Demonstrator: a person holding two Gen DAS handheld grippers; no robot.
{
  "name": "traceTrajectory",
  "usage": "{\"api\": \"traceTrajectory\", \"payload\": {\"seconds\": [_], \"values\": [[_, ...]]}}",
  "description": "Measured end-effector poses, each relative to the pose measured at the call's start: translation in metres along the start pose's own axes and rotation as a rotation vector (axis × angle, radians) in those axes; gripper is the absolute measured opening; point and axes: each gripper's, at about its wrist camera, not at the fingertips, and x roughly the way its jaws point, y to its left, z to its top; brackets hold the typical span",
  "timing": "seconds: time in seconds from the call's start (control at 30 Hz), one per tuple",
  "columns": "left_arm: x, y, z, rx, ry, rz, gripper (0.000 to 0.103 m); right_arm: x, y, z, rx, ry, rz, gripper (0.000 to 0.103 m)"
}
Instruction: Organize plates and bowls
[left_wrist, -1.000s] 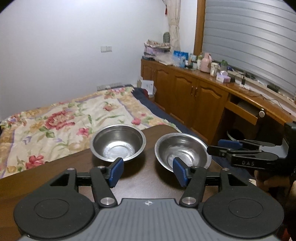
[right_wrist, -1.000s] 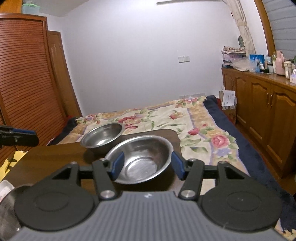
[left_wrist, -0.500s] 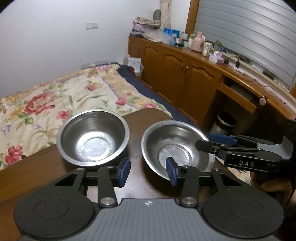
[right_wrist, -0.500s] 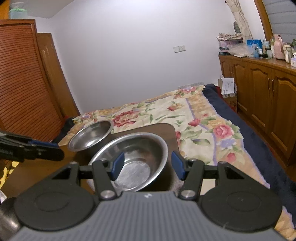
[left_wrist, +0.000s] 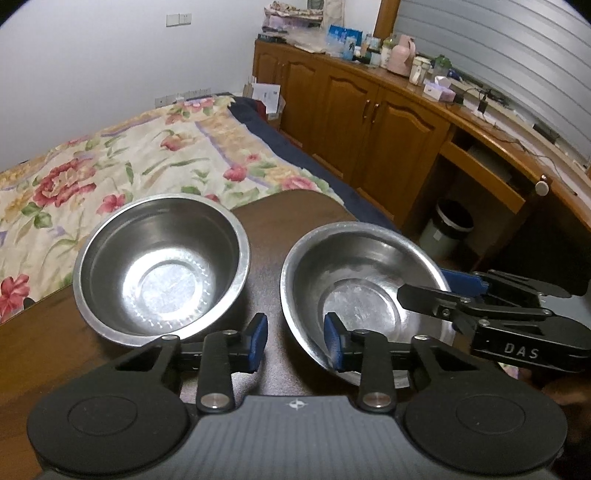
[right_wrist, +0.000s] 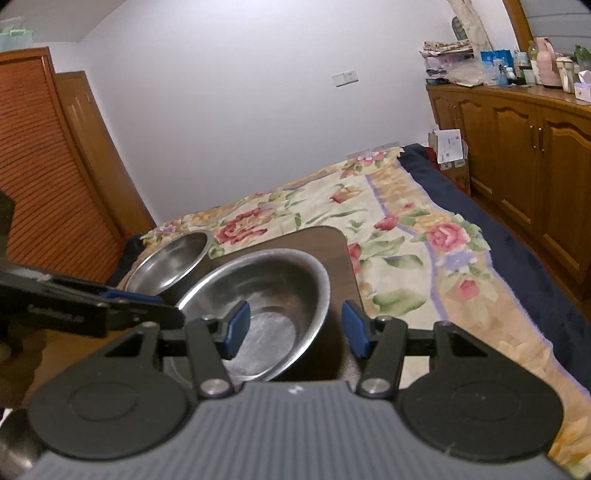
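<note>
1. The right hand-held gripper (right_wrist: 295, 330) is straddling the near bowl's (right_wrist: 266, 295) right rim, jaws spread.
2. The left hand-held gripper (left_wrist: 295, 341), also spread, is hovering between both bowls on the table (left_wrist: 295, 210).

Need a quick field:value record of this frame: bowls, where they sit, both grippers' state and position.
surface: dark wooden table, bed with floral cover beyond it
left bowl: steel, upright, empty
right bowl: steel, upright, empty, near the table's right edge
bowl relation: side by side, apart, not stacked
left gripper: open, over the gap between the bowls, right finger over the right bowl's near rim
right gripper: open, straddling the right bowl's right rim, not closed on it
held: nothing
</note>
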Motion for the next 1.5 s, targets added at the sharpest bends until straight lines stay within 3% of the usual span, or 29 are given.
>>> {"api": "traceTrajectory", "payload": {"seconds": [0.2,0.33,0.47,0.6,0.73,1.5], "values": [[0.010,-0.001,0.003,-0.005,0.022,-0.008,0.035,0.000,0.001,0.001,-0.003,0.015,0.012,0.051],[0.014,0.002,0.004,-0.025,0.040,-0.027,0.020,0.001,0.000,0.001,0.009,0.031,0.027,0.050],[0.007,0.001,0.004,-0.032,0.023,-0.032,0.019,0.001,0.000,0.000,0.013,0.047,0.029,0.044],[-0.007,-0.004,0.005,-0.015,-0.008,-0.037,0.019,-0.003,0.000,0.000,0.025,0.042,0.036,0.034],[-0.025,-0.005,0.004,-0.008,-0.040,-0.043,0.019,-0.011,0.006,0.001,0.024,0.027,0.034,0.030],[-0.129,-0.010,-0.027,0.014,-0.205,-0.028,0.019,-0.064,0.061,0.009,-0.060,-0.081,0.059,0.029]]}}
